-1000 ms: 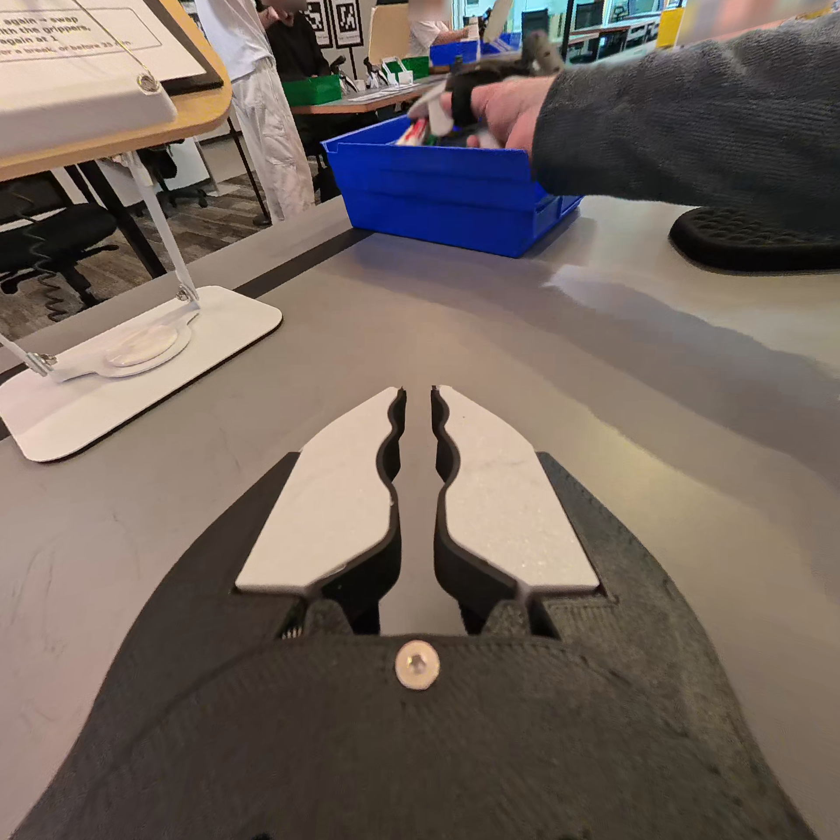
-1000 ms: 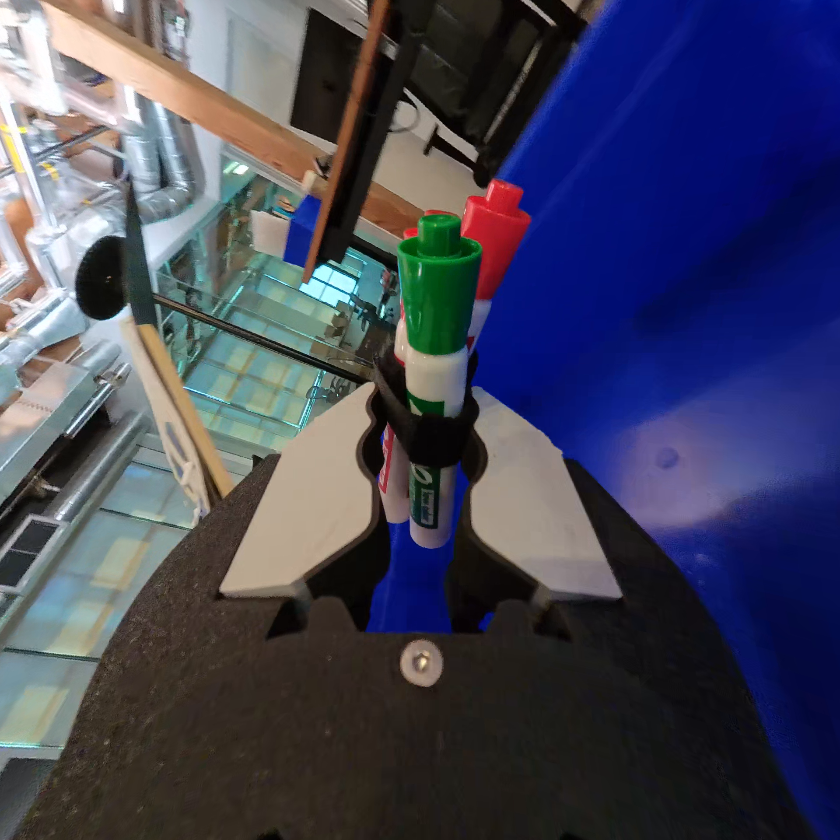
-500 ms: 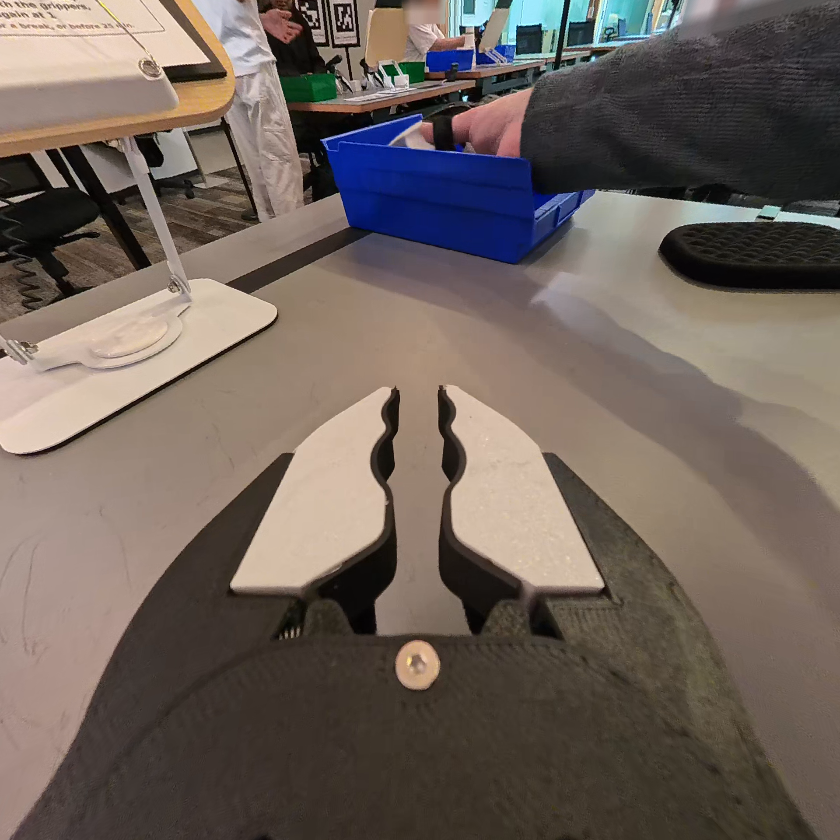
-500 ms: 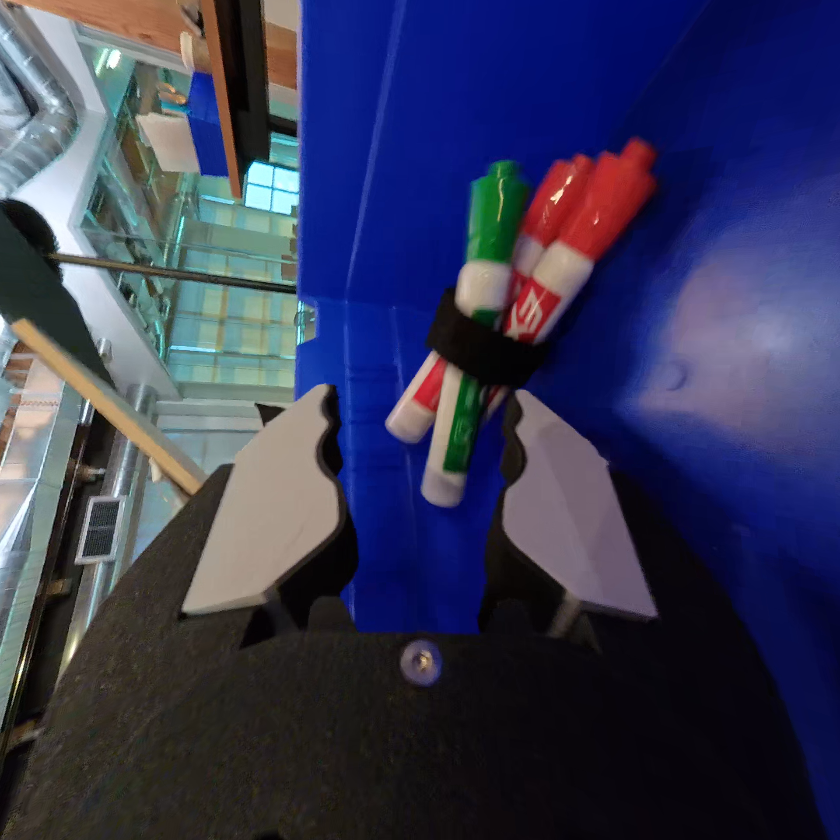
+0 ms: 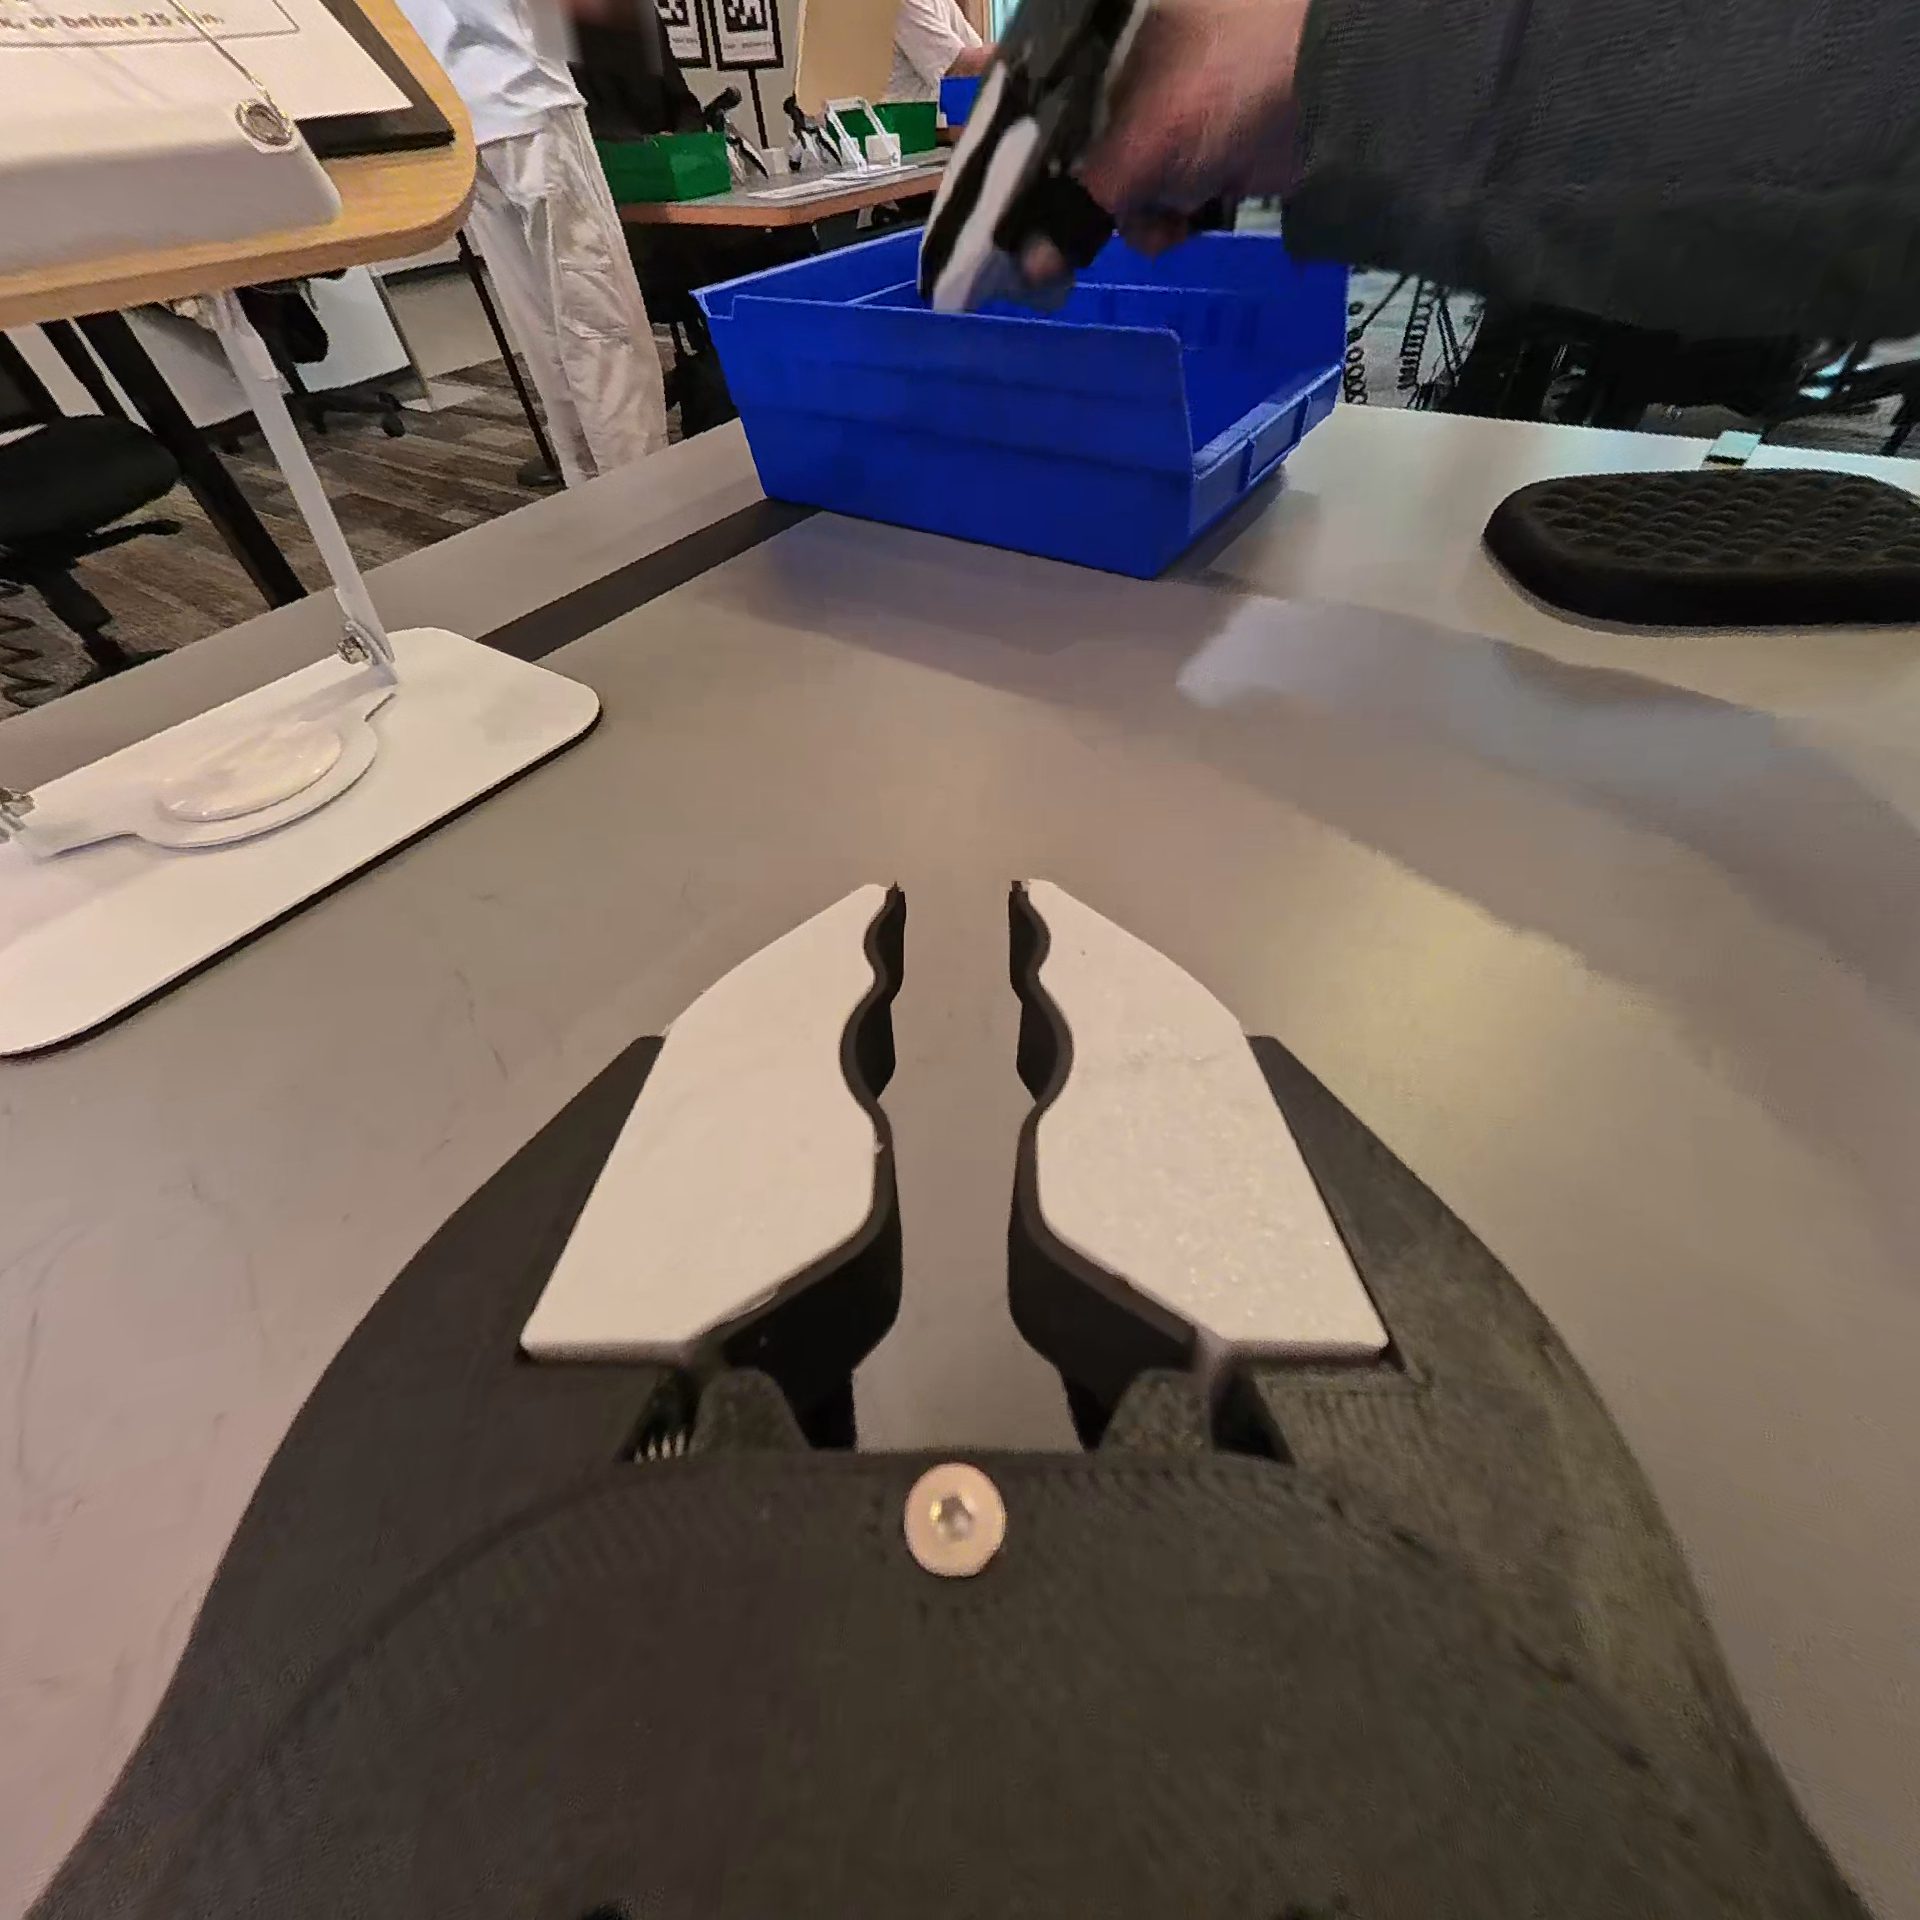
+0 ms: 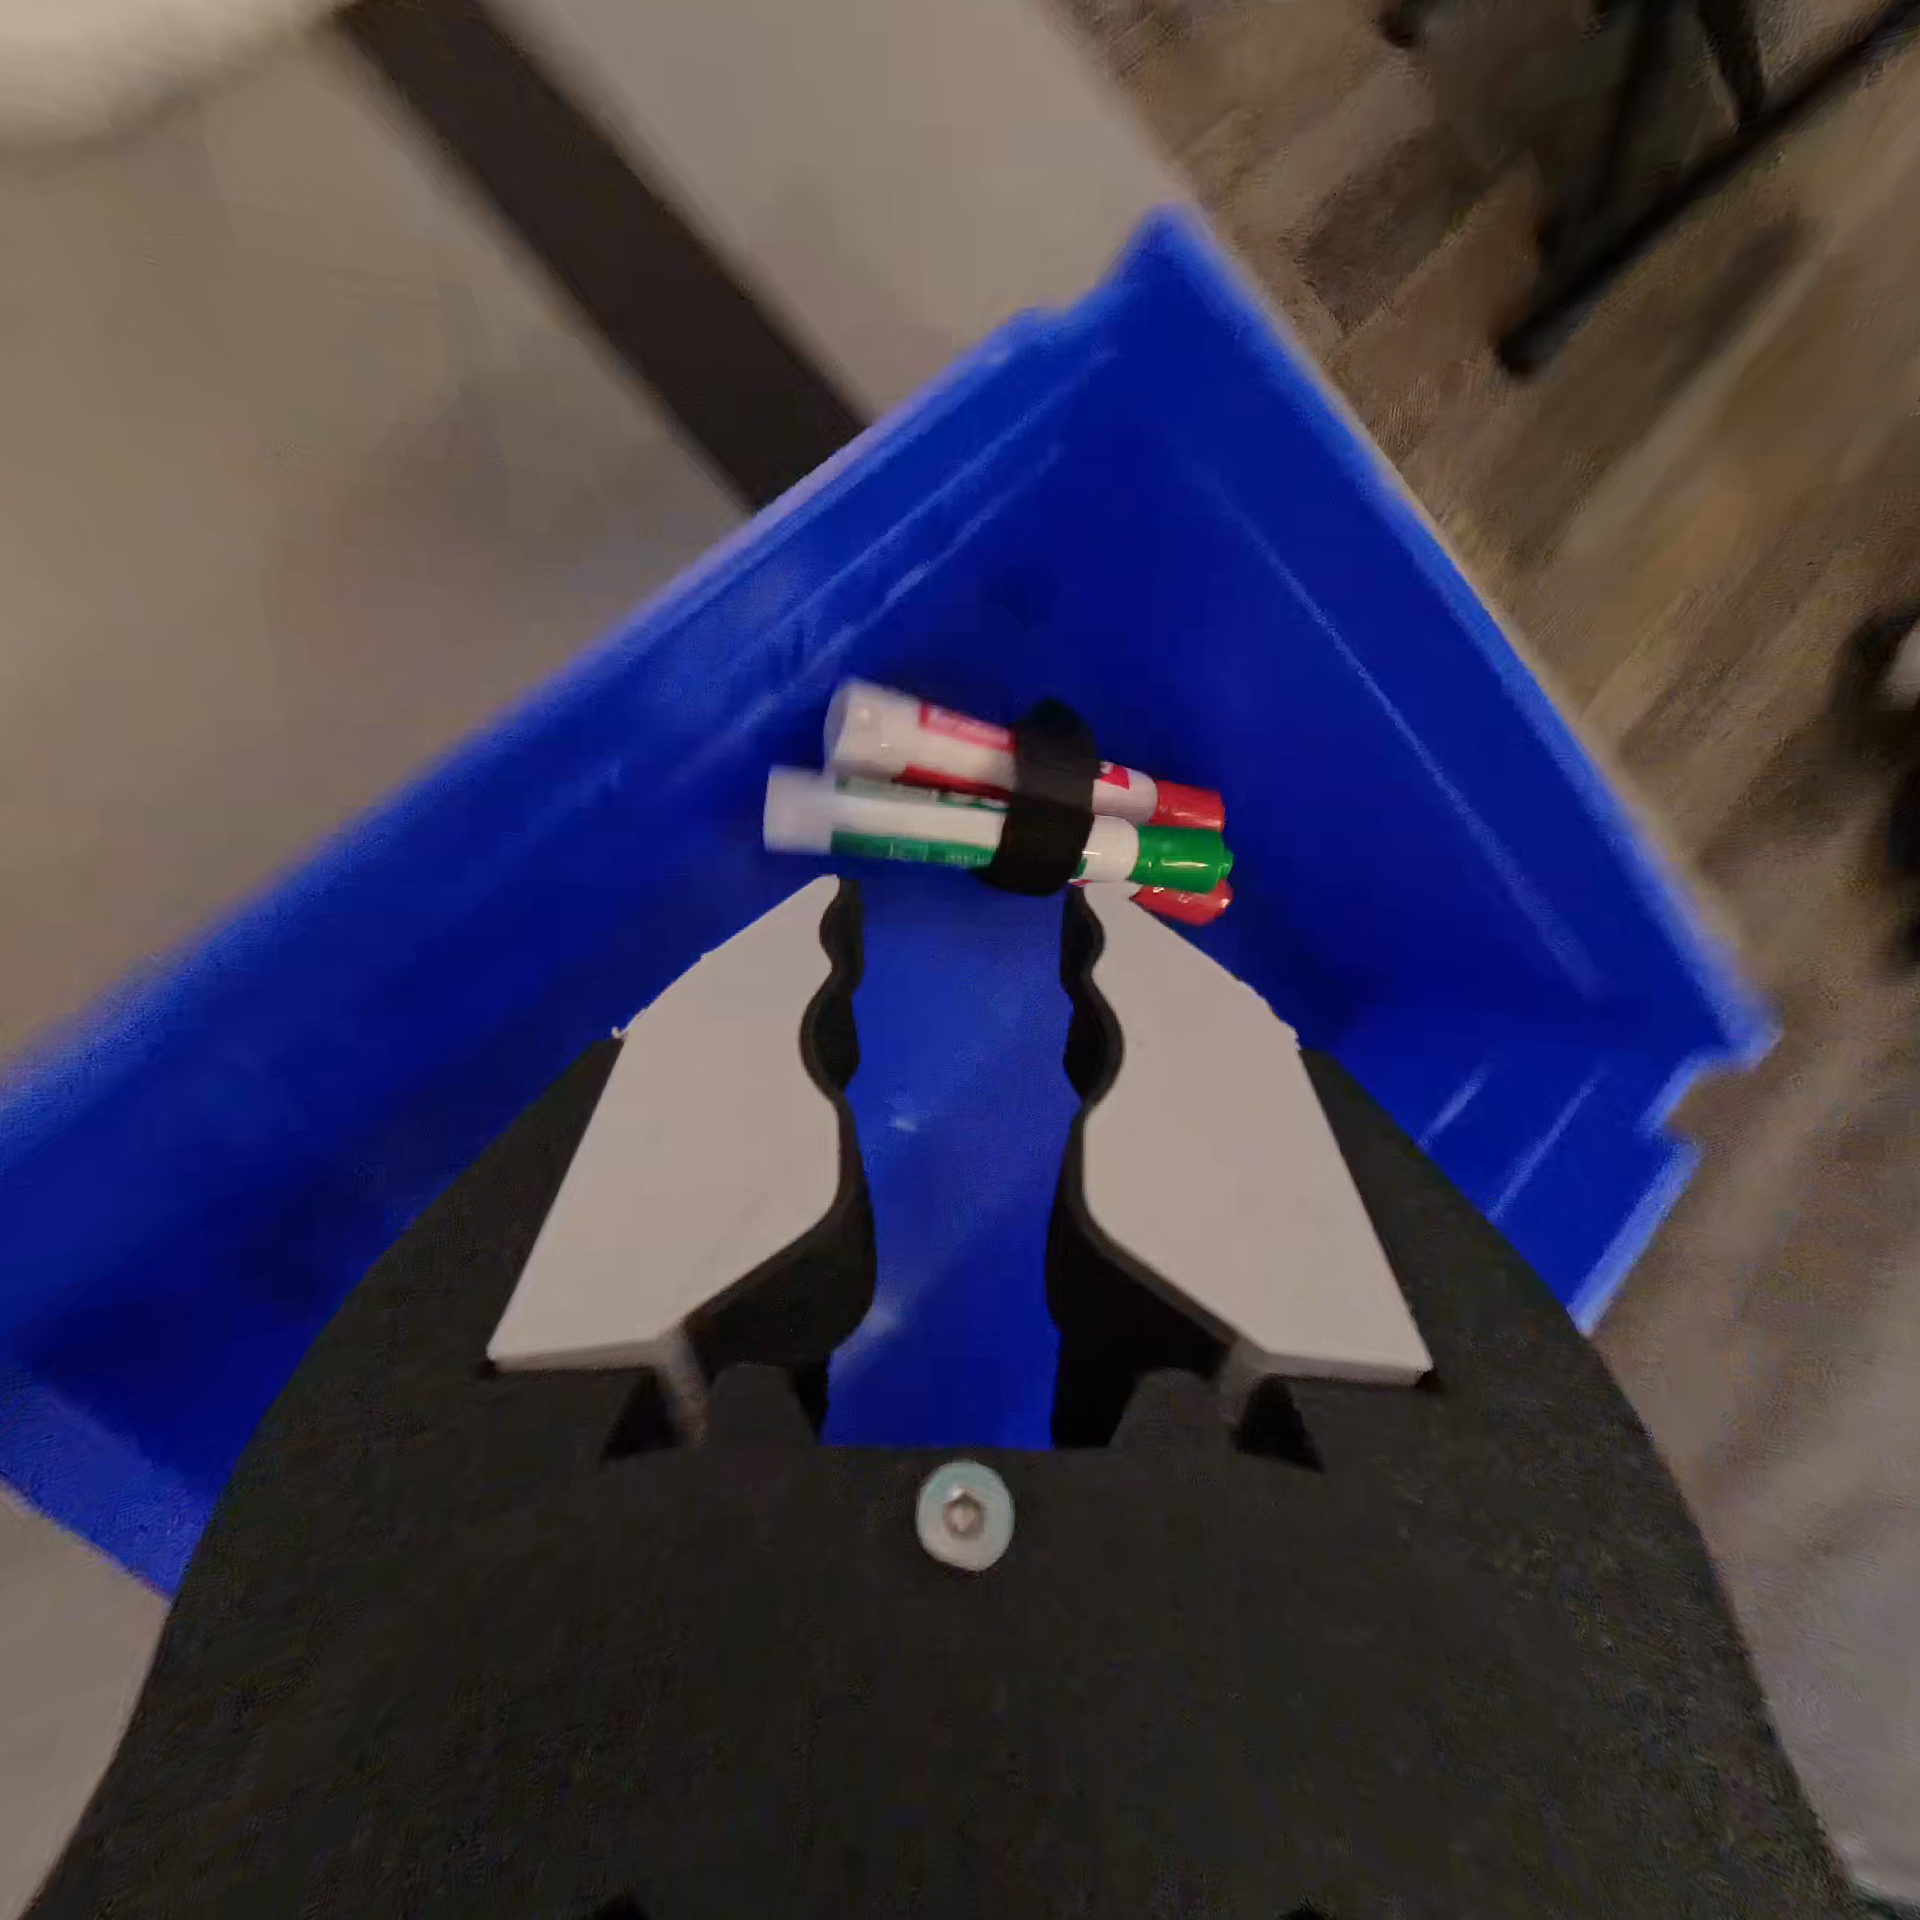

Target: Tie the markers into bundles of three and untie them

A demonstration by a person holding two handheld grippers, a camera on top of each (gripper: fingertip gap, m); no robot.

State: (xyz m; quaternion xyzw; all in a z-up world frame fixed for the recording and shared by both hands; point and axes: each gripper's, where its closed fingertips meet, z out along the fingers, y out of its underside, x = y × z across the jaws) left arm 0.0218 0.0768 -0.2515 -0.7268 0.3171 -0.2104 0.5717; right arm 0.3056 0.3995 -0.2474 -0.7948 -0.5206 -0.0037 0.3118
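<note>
- We see a blue bin (image 6: pixel 1351 644) on the grey table (image 5: pixel 1143 810), with one bundle of markers (image 6: pixel 997 805) lying on its floor close to a corner
- The bundle holds three markers, one with a green cap and two with red caps, wrapped around the middle by a black strap (image 6: pixel 1039 816)
- No other contents show in the part of the bin we can see
- Our right gripper (image 6: pixel 956 894) hangs above the bin with its jaws apart and nothing between them; the bundle lies just beyond the fingertips, apart from them
- From the left wrist view the same bin (image 5: pixel 997 436) stands at the far side of the table, and the right gripper (image 5: pixel 987 208) is held over it by a hand (image 5: pixel 1184 135) in a dark sleeve
- Our left gripper (image 5: pixel 954 894) sits low over the bare table, well apart from the bin, its jaws slightly parted and empty
- A white stand base (image 5: pixel 260 790) lies to the left and a black pad (image 5: pixel 1704 545) to the right
</note>
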